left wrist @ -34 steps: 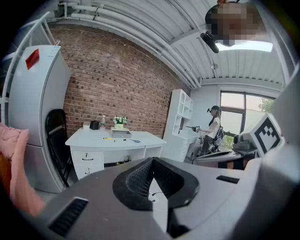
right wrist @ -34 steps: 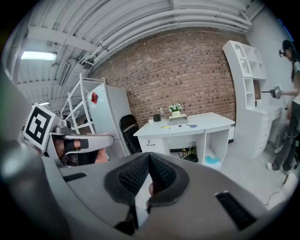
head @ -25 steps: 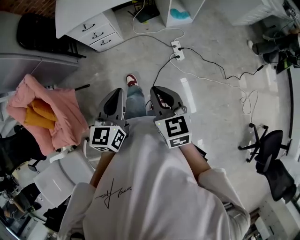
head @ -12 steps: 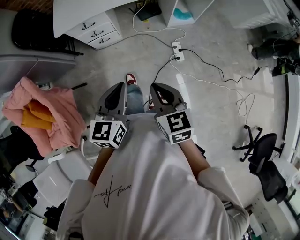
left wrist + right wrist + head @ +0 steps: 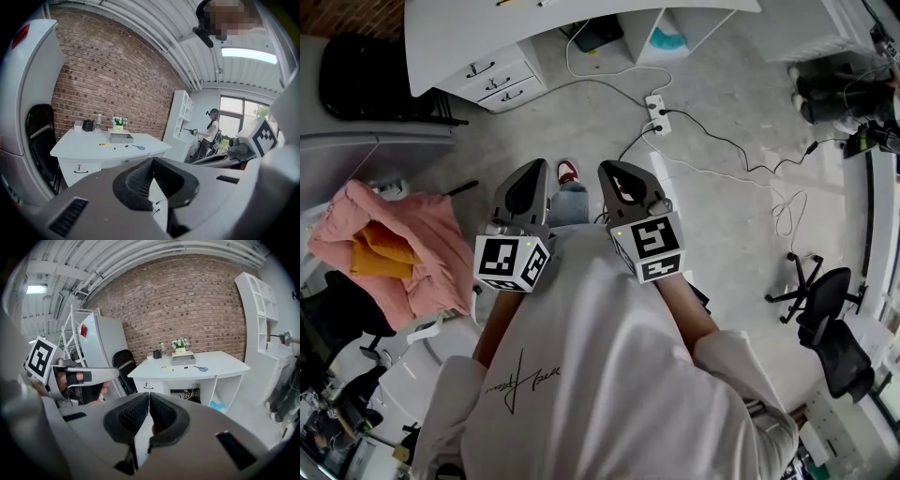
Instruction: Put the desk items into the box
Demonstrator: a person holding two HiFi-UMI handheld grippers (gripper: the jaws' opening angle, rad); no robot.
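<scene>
Standing well back from a white counter, a person in a white shirt holds one claw in each hand, side by side and close together. Both point ahead and slightly down. The left claw has its jaws pressed together with nothing between them. The right claw is likewise closed and empty.

Far ahead of both claws, the counter stands against a brick wall. A shallow grey box sits toward the back of it. In front of the box, on the side nearer the claws, lie three small things in a loose row, none touching the box: a yellow item, a dark pen and blue-handled scissors. Behind the box is a small pot of white flowers, with a bottle and a black holder beside it.

Left of the left claw, a pink garment is heaped over a chair. On the floor beyond the right claw lies a white power strip with trailing cables. Off to the right of the left claw, another person stands near a window.
</scene>
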